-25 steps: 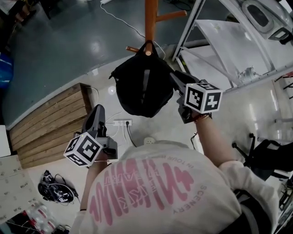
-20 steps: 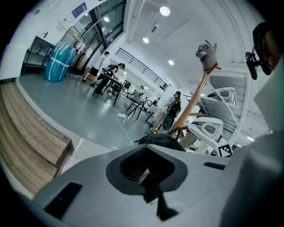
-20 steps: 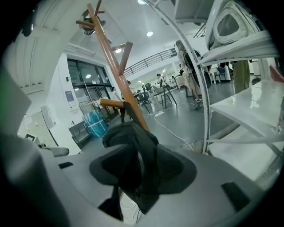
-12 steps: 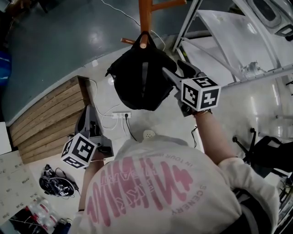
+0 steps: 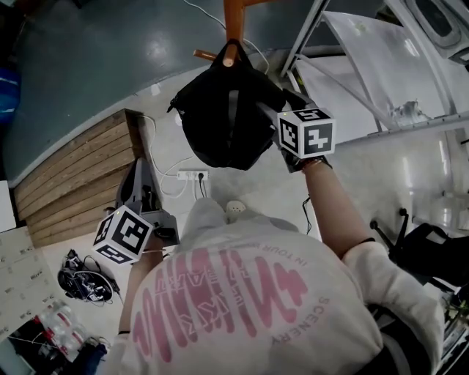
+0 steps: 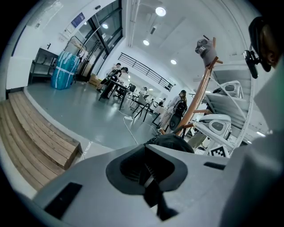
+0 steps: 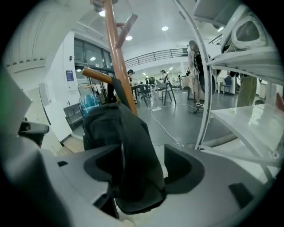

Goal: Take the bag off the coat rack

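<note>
A black bag [image 5: 223,117] hangs by its top loop from a peg of the orange coat rack [image 5: 234,18]. My right gripper [image 5: 268,111] is at the bag's right side, and its jaws are opening. In the right gripper view a dark fold of the bag [image 7: 135,168] hangs between the wide jaws of the right gripper [image 7: 140,166], and the pads do not press on it. My left gripper [image 5: 141,167] is held low at the left, away from the bag, shut and empty. In the left gripper view the bag [image 6: 171,142] shows just beyond the left gripper [image 6: 148,170].
A white metal shelf frame [image 5: 381,66] stands close on the right of the rack. A wooden platform [image 5: 73,183] lies at the left, with a power strip [image 5: 192,174] and cables on the floor below the bag. People sit at tables far off.
The right gripper's jaws have opened wide and it has risen a little against the bag's side. The left gripper has sunk lower and to the left.
</note>
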A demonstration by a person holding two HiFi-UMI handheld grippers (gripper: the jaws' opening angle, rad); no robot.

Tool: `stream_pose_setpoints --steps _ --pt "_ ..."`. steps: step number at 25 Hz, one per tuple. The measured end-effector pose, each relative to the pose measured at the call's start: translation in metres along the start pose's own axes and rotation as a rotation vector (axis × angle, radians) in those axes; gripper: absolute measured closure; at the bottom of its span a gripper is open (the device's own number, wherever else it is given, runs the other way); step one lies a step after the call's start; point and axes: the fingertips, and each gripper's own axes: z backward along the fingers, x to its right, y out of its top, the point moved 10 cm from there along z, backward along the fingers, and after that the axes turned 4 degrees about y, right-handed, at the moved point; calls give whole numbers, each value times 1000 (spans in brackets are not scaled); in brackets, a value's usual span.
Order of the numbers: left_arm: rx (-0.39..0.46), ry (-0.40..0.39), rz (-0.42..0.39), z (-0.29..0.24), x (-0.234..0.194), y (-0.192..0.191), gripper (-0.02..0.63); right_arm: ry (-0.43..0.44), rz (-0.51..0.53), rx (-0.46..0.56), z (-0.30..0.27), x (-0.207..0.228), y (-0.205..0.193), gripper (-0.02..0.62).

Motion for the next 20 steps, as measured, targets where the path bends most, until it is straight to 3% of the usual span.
stream_pose_setpoints --steps 6,11,20 --pt "-21 23 -6 4 4 -4 601 42 -60 -14 -8 9 -8 379" --pt "10 -12 -45 -1 16 3 601 20 -45 -25 -9 14 -6 412" --pt "-75 -66 -35 -29 22 -12 601 -4 -2 -5 -8 16 -11 440"
